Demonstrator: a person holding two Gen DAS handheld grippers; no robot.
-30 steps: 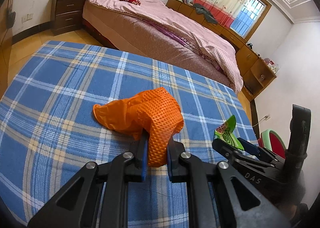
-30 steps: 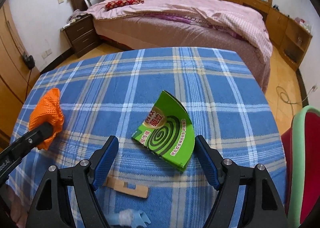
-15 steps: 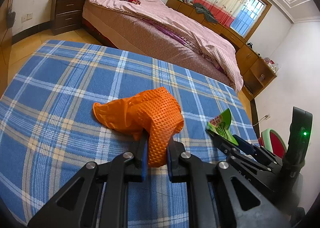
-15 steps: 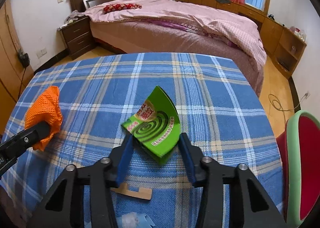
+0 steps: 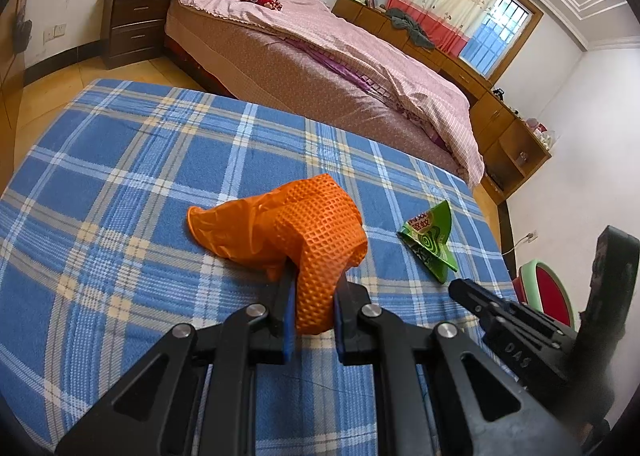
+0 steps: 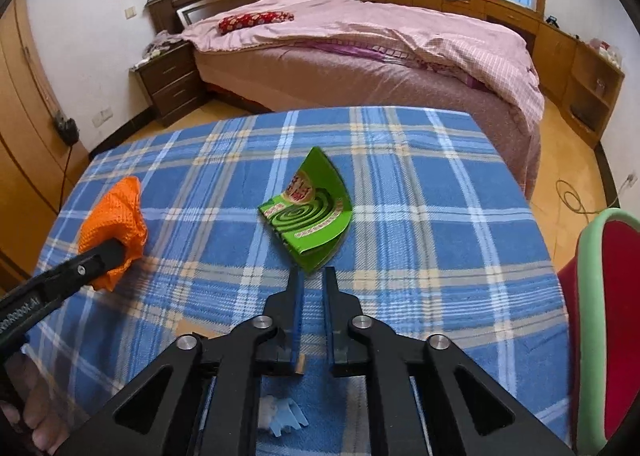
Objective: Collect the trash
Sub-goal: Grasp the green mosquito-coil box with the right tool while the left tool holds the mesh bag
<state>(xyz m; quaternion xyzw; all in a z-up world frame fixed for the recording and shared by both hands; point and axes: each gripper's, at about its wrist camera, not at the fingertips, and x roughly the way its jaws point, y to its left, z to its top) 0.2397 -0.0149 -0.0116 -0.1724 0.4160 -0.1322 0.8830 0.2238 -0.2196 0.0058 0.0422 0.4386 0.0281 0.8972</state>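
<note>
An orange textured glove (image 5: 288,228) lies crumpled on the blue plaid tablecloth (image 5: 120,196). My left gripper (image 5: 314,284) is shut on its near fold. The right wrist view shows the same glove (image 6: 116,216) at the left, held by that gripper. A green mosquito-coil box (image 6: 312,212) is bent up into a V just past my right gripper (image 6: 312,276). Its jaws are closing and are down to a narrow gap, pinching the box's near corner. From the left wrist, the box (image 5: 428,240) stands tilted at the tip of the right gripper (image 5: 460,288).
A small wooden piece (image 6: 298,368) and a blue-white scrap (image 6: 280,416) lie on the cloth under the right gripper. A red chair with a green rim (image 6: 608,316) stands at the table's right edge. A bed (image 6: 380,48) lies beyond the far edge.
The right gripper's jaws came together from wide apart around the green box. The box folded upward and now sticks out past the tips. The left gripper and the glove kept still.
</note>
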